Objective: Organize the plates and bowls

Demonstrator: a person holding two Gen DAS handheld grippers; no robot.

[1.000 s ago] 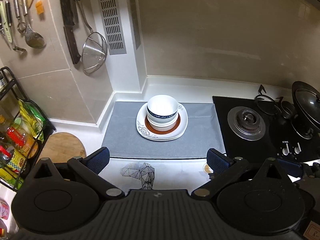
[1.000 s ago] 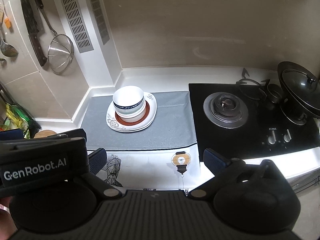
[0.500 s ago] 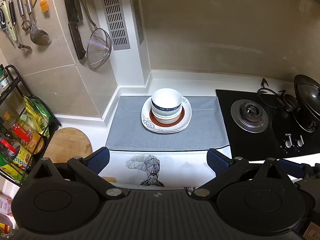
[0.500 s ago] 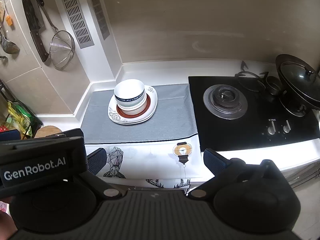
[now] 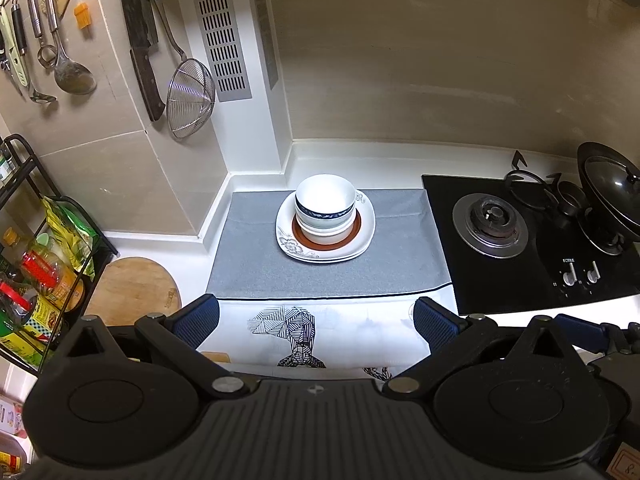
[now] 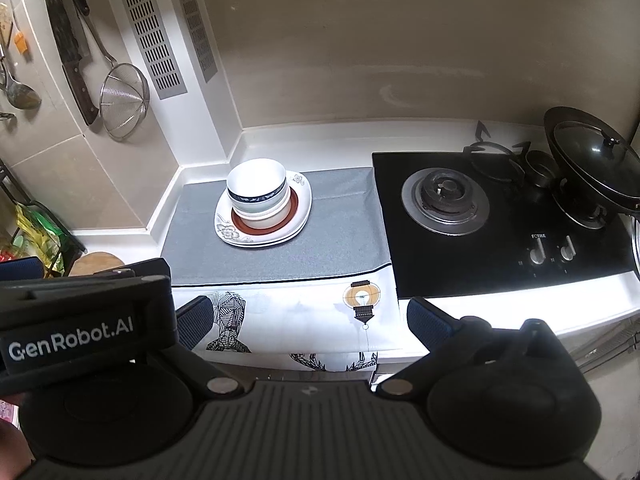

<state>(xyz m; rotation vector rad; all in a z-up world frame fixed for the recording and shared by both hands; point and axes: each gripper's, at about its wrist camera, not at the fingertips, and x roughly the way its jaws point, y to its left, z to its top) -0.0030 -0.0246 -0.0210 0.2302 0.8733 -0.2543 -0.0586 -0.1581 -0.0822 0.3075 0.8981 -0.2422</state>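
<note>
Bowls (image 5: 325, 204) sit nested atop stacked plates (image 5: 326, 236), one pile on grey mat (image 5: 280, 272) at back of surface (image 5: 360, 156), left of stove (image 5: 520, 240). Left wrist view: left tool (image 5: 316, 320) spread wide, holding nothing, well short of pile, which lies dead ahead. Right wrist view: right tool (image 6: 304, 320) also wide and empty, pile (image 6: 262, 204) ahead and to its left, well apart. Judged: stacking looks done, or else unstacking not begun; any next move needs a long reach in, pinching top bowl's rim.
</note>
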